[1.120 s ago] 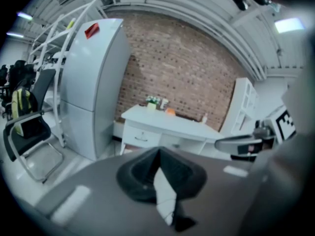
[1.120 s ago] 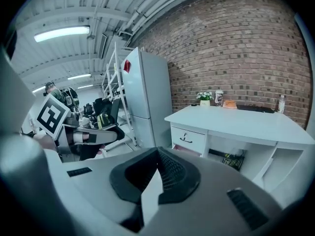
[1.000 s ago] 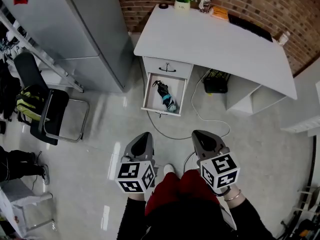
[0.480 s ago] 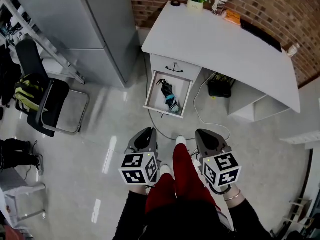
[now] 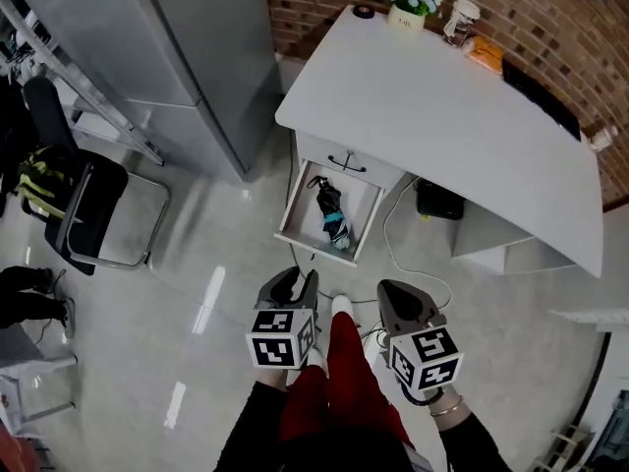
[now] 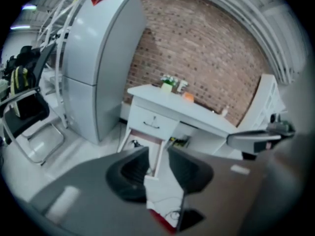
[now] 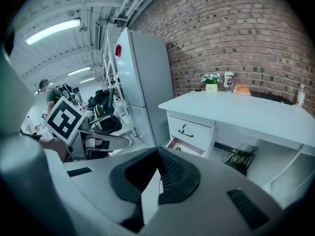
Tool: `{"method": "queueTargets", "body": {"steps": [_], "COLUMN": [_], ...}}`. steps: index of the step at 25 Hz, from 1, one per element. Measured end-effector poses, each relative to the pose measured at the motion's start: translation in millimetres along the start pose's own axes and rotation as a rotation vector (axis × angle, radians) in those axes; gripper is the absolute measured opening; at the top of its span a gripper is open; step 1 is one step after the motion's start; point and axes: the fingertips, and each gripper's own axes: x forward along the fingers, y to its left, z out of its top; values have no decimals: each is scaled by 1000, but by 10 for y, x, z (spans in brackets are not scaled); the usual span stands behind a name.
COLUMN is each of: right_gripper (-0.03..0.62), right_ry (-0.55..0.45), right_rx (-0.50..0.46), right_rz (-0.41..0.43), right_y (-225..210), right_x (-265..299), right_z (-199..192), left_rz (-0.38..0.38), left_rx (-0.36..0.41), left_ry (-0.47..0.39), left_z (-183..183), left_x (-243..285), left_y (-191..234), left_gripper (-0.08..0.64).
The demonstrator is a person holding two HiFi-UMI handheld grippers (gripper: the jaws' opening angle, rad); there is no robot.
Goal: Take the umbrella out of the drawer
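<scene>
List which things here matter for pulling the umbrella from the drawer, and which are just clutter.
Job:
umbrella
open drawer
left gripper, jaws opening, empty
right gripper, shut, empty

Lying about:
desk
flower pot
black chair
grey cabinet
black box under desk

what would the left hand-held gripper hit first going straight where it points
The left hand-held gripper, jaws opening and empty, would probably meet the front edge of the open drawer, or the floor just short of it; depth unclear.
</scene>
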Motion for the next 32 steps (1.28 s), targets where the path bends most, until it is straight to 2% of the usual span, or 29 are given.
{"method": "queueTargets", "body": {"steps": [6, 16, 21, 25, 32], "right_gripper": [-2, -2, -2, -2, -2], "right_ry": [61, 181, 219, 254, 298], "right_rx": [31, 16, 19, 13, -18], "right_rz": [21, 37, 41, 53, 69], "right_y": [-357, -766, -858, -881, -1004], "right_x": [550, 1409, 1769, 1983, 2276], "right_z": [-242, -917, -1205, -1388, -1590], "left_rz": [1, 32, 65, 99, 108], "left_rx": [-34, -153, -214, -216, -257], "left_ry": [51, 116, 137, 168, 209], "left_z": [-91, -619, -869, -1045, -1234], "left_x": [843, 2099, 2501, 2756, 3191], "left_y": [33, 310, 497, 632, 755], "left_gripper": [153, 199, 229, 256, 268]}}
